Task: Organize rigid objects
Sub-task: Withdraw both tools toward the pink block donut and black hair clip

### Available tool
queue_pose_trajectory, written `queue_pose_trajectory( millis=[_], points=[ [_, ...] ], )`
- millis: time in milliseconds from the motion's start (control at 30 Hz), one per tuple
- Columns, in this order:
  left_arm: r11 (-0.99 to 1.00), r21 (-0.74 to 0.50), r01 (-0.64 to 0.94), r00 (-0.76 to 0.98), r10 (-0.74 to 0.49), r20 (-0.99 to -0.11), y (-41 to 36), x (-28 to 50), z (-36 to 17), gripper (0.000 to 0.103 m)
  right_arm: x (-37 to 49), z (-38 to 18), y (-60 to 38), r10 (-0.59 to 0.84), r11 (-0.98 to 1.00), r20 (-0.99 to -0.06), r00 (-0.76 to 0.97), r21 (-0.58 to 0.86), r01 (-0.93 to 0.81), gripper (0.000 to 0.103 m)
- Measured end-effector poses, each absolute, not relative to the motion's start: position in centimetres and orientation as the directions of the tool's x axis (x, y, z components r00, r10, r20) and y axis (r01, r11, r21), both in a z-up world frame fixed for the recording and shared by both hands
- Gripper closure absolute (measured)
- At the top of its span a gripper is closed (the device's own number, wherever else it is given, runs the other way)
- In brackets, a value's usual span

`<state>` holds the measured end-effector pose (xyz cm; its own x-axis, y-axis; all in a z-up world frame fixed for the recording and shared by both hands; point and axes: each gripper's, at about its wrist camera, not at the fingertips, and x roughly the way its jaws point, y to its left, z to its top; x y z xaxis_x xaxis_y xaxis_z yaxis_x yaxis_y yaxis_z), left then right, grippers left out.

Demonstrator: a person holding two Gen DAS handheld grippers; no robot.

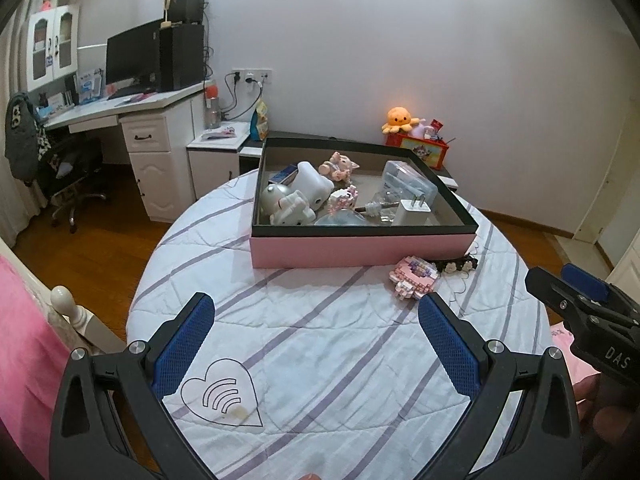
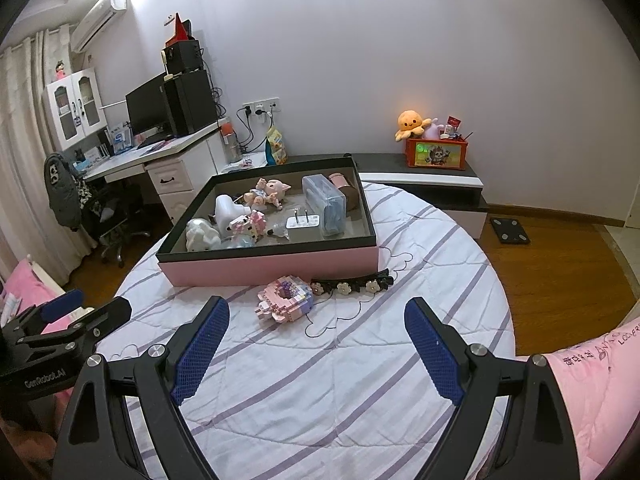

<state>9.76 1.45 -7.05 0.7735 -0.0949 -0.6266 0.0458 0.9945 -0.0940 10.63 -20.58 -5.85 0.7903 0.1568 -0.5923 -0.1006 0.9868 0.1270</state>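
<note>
Looking along the left tongs (image 1: 316,340), their blue pads stand spread with nothing between them, above a striped quilt (image 1: 320,360) on the bed. A pink box (image 1: 360,246) sits further along the quilt, holding toys and a white charger (image 1: 414,211). Just in front of the box lie a pink brick model (image 1: 414,276) and a black flower hair clip (image 1: 460,265). From the right wrist, the right tongs (image 2: 316,344) are likewise spread and empty, the brick model (image 2: 285,300) and the hair clip (image 2: 352,282) lying between them and the box (image 2: 272,268).
</note>
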Motion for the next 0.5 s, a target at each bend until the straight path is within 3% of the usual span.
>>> queue_pose_trajectory(
  millis=[500],
  points=[
    [0.989, -0.109, 0.1, 0.719, -0.148, -0.679, -1.1, 12.0, -9.4, 0.0, 12.1, -7.7, -22.9, 0.098, 0.993, -0.644, 0.759, 0.111, -0.034, 0.012]
  ],
)
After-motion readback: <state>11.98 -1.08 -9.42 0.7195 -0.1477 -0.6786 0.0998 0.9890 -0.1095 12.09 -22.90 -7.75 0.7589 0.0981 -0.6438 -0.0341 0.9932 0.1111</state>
